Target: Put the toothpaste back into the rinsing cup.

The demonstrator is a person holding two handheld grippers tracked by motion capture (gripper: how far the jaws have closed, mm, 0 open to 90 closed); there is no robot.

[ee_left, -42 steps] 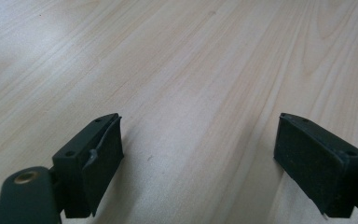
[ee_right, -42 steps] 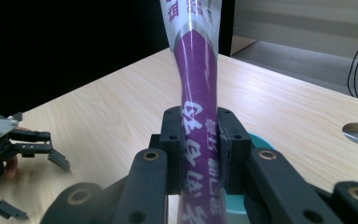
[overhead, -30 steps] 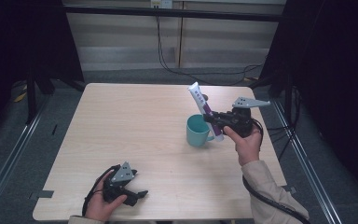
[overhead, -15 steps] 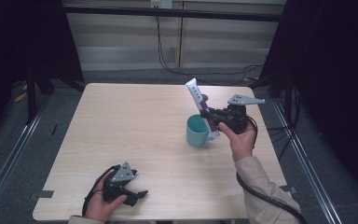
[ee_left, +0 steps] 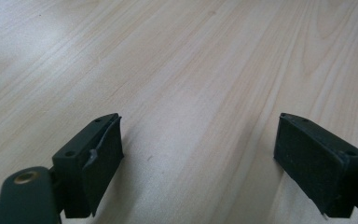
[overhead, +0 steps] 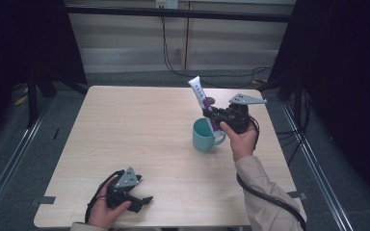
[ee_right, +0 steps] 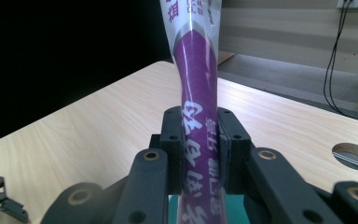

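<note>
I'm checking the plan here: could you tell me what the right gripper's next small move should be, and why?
Probably lower the tube straight into the cup. The right gripper is shut on it, and its lower end already sits at the cup's mouth, tilted.

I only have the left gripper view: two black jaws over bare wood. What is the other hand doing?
Observer: The right claw is shut on a purple-and-white tube, held upright.
Operator: Is anything under that tube?
Observer: Yes, a teal mug stands on the table, and in the high view the tube's lower end is over its opening; whether it reaches inside I cannot tell.
Operator: And where does my claw sit on the table?
Observer: The left claw rests near the table's front edge, jaws open, well apart from the mug.
</note>
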